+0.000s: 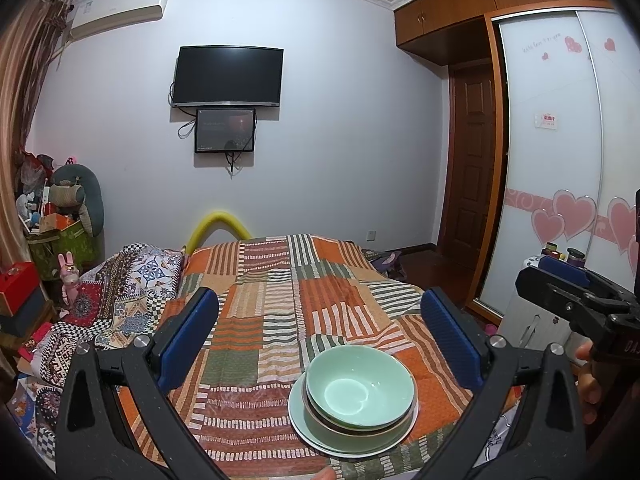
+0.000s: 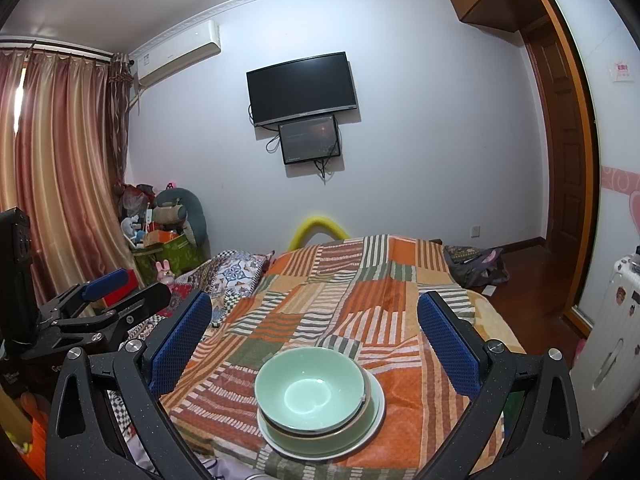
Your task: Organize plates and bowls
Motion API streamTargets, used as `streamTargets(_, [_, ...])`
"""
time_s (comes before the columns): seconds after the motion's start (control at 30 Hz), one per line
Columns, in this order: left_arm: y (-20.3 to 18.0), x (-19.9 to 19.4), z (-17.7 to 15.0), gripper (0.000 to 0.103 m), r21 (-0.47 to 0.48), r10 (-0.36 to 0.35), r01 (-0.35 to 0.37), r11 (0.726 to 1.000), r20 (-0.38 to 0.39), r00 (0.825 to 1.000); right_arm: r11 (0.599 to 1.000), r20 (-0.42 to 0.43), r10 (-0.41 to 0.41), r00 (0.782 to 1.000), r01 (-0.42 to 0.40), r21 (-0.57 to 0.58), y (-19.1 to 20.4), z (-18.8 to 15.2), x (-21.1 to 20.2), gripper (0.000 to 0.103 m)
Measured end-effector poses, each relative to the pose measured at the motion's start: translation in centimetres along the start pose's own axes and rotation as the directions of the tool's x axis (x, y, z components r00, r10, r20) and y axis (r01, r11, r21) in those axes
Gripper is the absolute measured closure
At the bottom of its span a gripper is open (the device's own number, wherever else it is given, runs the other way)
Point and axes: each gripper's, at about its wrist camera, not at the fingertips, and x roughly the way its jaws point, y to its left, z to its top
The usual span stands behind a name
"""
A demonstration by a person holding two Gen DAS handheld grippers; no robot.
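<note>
A pale green bowl (image 1: 360,394) (image 2: 310,392) sits nested in a second, brown-rimmed bowl (image 1: 320,410) on a pale plate (image 1: 320,442) (image 2: 378,404). The stack rests on the near end of a bed with a striped orange patchwork cover (image 1: 280,300). My left gripper (image 1: 320,336) hovers open just behind and above the stack, its blue pads (image 1: 192,336) wide apart and holding nothing. My right gripper (image 2: 316,344) is likewise open and empty over the stack. Each gripper shows at the edge of the other's view: the right gripper (image 1: 536,276), the left gripper (image 2: 136,290).
A checked quilt (image 1: 120,296) lies on the bed's left side. Boxes and soft toys (image 1: 60,240) crowd the left corner by the curtain. A white suitcase (image 2: 612,340) and a dark bag (image 2: 476,266) stand on the floor to the right, near the wardrobe's sliding door (image 1: 560,160). A person's hand (image 1: 588,384) holds the right gripper.
</note>
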Motion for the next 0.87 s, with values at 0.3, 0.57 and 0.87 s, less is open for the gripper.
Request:
streamTargets(0.3, [0.14,0.36,-0.13,0.000,0.000,-0.029,0.029,1.000,-0.017,0.999,1.000,-0.004,0.000,1.000,0.000,0.002,-0.08,-0.13,-0.06,0.000])
streamTargets(0.57, [0.21,0.29,-0.23,0.000,-0.007,-0.021,0.021,1.000,-0.014,1.000,1.000,-0.013,-0.001,1.000,0.001,0.007,-0.33,-0.30,0.17,0.000])
streamTargets(0.87, [0.17,0.42,-0.28,0.000,-0.014,-0.026,0.026,1.000,-0.013,1.000,1.000,-0.022,0.001,1.000,-0.001,0.012,-0.47,-0.29,0.34,0.000])
